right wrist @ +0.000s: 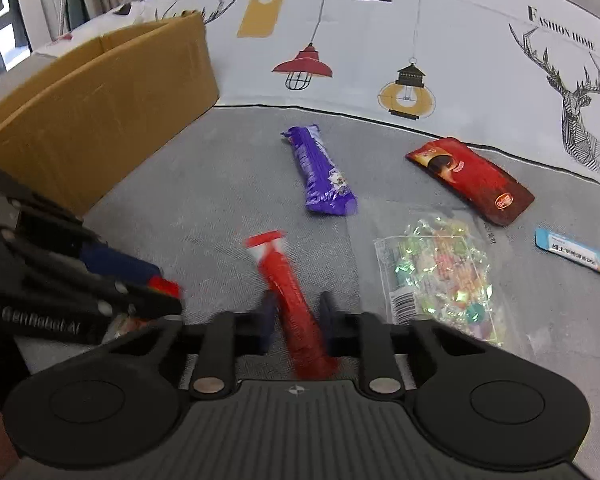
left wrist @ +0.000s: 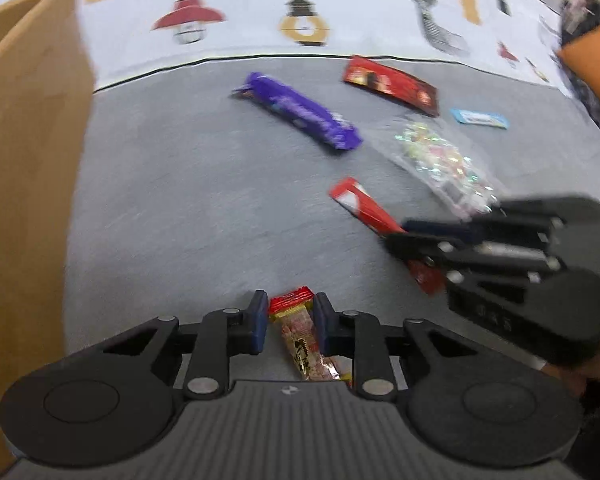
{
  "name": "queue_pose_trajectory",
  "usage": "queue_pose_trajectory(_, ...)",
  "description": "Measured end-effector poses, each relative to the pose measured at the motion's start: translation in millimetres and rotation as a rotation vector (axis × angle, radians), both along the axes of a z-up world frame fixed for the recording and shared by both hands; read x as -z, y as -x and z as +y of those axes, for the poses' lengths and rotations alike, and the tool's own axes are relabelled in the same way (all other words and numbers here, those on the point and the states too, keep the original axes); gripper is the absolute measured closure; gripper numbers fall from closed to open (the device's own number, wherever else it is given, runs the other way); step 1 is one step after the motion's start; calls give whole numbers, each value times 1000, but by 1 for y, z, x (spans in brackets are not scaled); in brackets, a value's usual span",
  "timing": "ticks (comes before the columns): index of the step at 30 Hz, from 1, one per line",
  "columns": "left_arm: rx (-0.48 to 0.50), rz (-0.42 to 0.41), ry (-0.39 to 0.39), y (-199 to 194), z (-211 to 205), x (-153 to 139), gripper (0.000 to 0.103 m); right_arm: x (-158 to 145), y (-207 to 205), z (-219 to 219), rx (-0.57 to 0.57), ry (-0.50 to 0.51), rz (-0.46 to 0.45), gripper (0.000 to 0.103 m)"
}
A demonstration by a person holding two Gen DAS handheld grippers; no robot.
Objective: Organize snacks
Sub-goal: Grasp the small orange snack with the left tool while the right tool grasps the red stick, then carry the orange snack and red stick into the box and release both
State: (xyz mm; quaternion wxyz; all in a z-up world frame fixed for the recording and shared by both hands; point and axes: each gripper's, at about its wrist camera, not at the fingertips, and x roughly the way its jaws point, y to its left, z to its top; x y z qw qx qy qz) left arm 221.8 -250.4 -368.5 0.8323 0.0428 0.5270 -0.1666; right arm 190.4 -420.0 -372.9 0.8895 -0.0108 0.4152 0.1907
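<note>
My left gripper [left wrist: 290, 322] is shut on a small red and gold snack bar [left wrist: 300, 340], held above the grey cushion. My right gripper [right wrist: 296, 318] is shut on a long red snack stick [right wrist: 288, 292]; it also shows in the left wrist view [left wrist: 364, 206], where the right gripper [left wrist: 404, 236] comes in from the right. On the cushion lie a purple bar [right wrist: 324, 172], a dark red packet [right wrist: 472, 178], a clear bag of coloured candies [right wrist: 436, 276] and a small blue packet [right wrist: 576, 258]. The cardboard box [right wrist: 96, 108] stands at the left.
A white pillow [right wrist: 380, 40] printed with lamps and a deer lines the back of the grey cushion [right wrist: 204, 200]. The box wall [left wrist: 24, 160] fills the left of the left wrist view. The left gripper [right wrist: 100, 292] sits low at the left of the right wrist view.
</note>
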Motion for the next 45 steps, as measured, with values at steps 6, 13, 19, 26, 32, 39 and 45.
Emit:
queue_pose_trajectory(6, -74, 36, -41, 4, 8, -4, 65, -8, 23, 20, 62, -2, 15, 92)
queue_pose_trajectory(13, -48, 41, -43, 26, 17, -2, 60, -3, 17, 32, 55, 2, 32, 64)
queue_pose_trajectory(19, 15, -27, -78, 35, 15, 1, 76, 2, 9, 33, 95, 39, 31, 83)
queue_pose_trajectory(26, 7, -63, -68, 40, 18, -13, 77, -6, 16, 29, 148, 30, 11, 92)
queue_pose_trajectory(32, -25, -118, 17, 41, 28, -56, 77, -60, 48, 8, 175, -287, -128, 92)
queue_pose_trajectory(39, -26, -257, 86, 51, 50, -134, 77, -116, 73, 38, 228, -319, -218, 92)
queue_pose_trajectory(45, -41, -391, 117, 84, 84, -196, 77, -179, 101, 88, 215, -290, -281, 91)
